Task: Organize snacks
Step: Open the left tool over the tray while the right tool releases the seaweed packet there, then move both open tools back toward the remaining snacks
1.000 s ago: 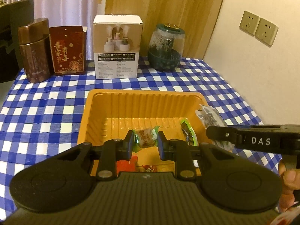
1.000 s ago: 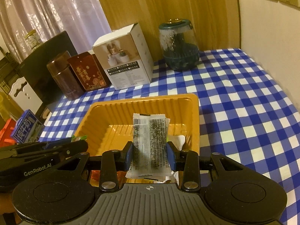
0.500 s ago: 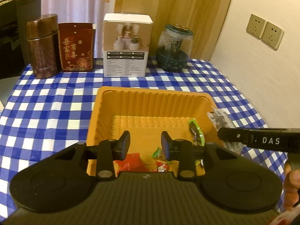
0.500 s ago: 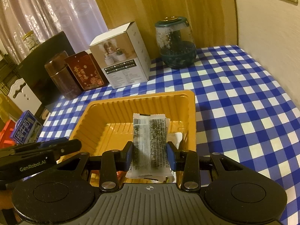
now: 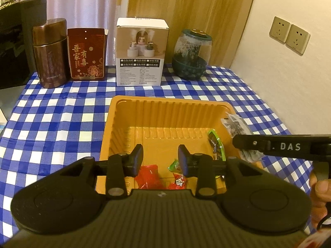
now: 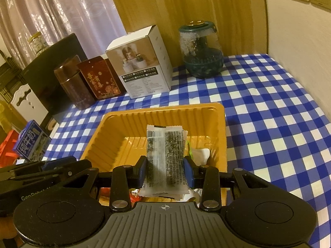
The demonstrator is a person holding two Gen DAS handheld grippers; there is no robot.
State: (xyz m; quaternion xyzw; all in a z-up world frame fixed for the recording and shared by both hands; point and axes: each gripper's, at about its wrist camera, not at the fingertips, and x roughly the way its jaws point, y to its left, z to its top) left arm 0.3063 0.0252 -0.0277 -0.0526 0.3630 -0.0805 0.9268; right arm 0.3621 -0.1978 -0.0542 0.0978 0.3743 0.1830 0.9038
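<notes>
An orange plastic tray (image 5: 169, 100) lies on the blue-checked cloth. My left gripper (image 5: 160, 155) hovers over its near end, open with nothing between the pads. Below it on the tray floor lie a red wrapper (image 5: 148, 175), a green-wrapped candy (image 5: 174, 164), a small red candy (image 5: 179, 183) and a green packet (image 5: 216, 144). My right gripper (image 6: 165, 165) is shut on a clear packet of dark seaweed snack (image 6: 165, 148), held upright over the tray (image 6: 165, 108) at its right side. In the left wrist view this packet (image 5: 235, 126) sticks up behind the right gripper's finger (image 5: 279, 145).
Along the table's back stand a brown tin (image 5: 50, 53), a red box (image 5: 86, 54), a white carton (image 5: 141, 51) and a glass jar with a green base (image 5: 191, 54). A wall with sockets (image 5: 289, 35) bounds the right side. A blue milk carton (image 6: 31, 144) sits off the table's left.
My left gripper's jaws have opened and let go of the green-wrapped candy, which now lies in the tray. The right gripper keeps its hold on the seaweed packet.
</notes>
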